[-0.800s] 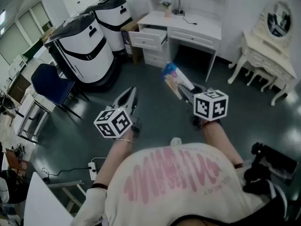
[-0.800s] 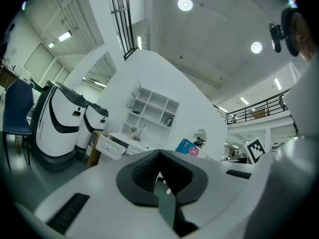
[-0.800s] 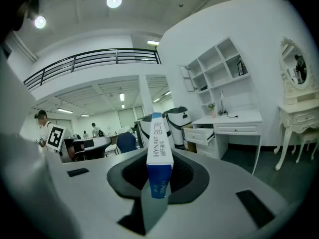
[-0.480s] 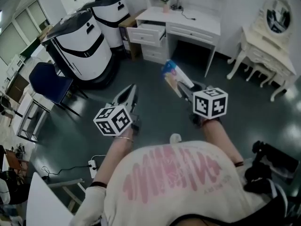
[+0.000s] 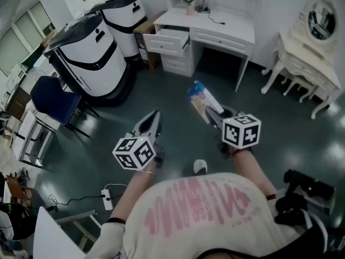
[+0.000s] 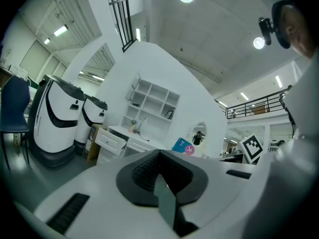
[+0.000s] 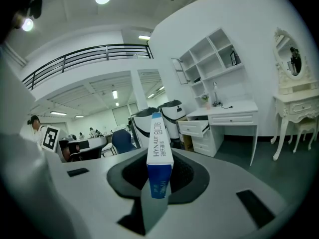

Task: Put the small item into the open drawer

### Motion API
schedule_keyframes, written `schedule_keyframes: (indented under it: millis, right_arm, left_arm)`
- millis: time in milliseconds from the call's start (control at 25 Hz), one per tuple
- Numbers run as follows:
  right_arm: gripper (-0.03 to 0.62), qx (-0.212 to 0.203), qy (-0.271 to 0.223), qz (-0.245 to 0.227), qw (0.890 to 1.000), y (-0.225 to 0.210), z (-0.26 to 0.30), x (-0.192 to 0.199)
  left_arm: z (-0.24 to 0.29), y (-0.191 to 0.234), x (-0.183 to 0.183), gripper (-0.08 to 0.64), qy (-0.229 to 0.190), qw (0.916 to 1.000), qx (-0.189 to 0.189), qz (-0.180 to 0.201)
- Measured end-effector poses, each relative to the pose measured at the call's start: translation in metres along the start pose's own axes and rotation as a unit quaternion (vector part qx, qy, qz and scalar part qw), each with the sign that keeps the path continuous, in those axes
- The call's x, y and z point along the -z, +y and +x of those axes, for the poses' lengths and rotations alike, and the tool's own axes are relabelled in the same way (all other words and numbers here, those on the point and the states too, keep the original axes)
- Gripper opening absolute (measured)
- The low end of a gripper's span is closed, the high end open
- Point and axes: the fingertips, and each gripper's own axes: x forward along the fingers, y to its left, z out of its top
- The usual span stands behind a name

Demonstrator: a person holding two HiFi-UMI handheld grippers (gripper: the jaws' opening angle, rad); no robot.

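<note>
A blue and white carton [image 5: 200,97] stands on edge between the jaws of my right gripper [image 5: 211,110], which is shut on it over the dark floor. In the right gripper view the carton [image 7: 159,151] rises upright from the jaws of the right gripper [image 7: 158,190]. The white desk [image 5: 226,27] stands at the far wall with its top left drawer [image 5: 168,41] pulled open; the drawer [image 7: 198,127] lies ahead, right of the carton. My left gripper [image 5: 152,118] is shut and empty, left of the right one. Its jaws [image 6: 162,183] meet with nothing between them.
Two large white and black machines [image 5: 89,50] stand left of the desk. A blue chair [image 5: 51,97] is at the left, a white dressing table with a mirror [image 5: 304,58] at the right. A power strip [image 5: 107,198] lies on the floor.
Both grippers sit a little lower in the head view, nearer the person's body. The carton stays held in the right gripper.
</note>
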Motion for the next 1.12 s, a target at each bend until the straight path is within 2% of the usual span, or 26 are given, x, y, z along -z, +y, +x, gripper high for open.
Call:
schedule_keyframes:
  millis: [160, 360, 680, 800, 1120]
  right_arm:
    - [0.091, -0.004, 0.010, -0.003, 1.000, -0.030, 0.034, -0.007]
    - [0.091, -0.017, 0.019, -0.021, 0.999, -0.076, 0.076, -0.039]
    - [0.091, -0.059, 0.031, -0.037, 0.997, -0.124, 0.124, -0.084]
    - [0.091, -0.065, 0.039, -0.030, 0.997, -0.137, 0.136, -0.086]
    - [0.091, -0.064, 0.043, 0.018, 0.997, -0.169, 0.151, -0.077]
  left_arm:
    - [0.034, 0.018, 0.000, 0.029, -0.003, 1.0000, -0.005, -0.005]
    - [0.093, 0.039, -0.008, 0.029, -0.008, 0.9997, -0.021, -0.007]
    - [0.165, 0.051, -0.034, 0.029, -0.036, 0.9987, -0.035, -0.011]
    - [0.177, 0.054, -0.040, 0.029, -0.050, 0.9978, -0.041, -0.013]
    - [0.207, 0.064, -0.041, 0.029, -0.034, 0.9985, -0.043, -0.003]
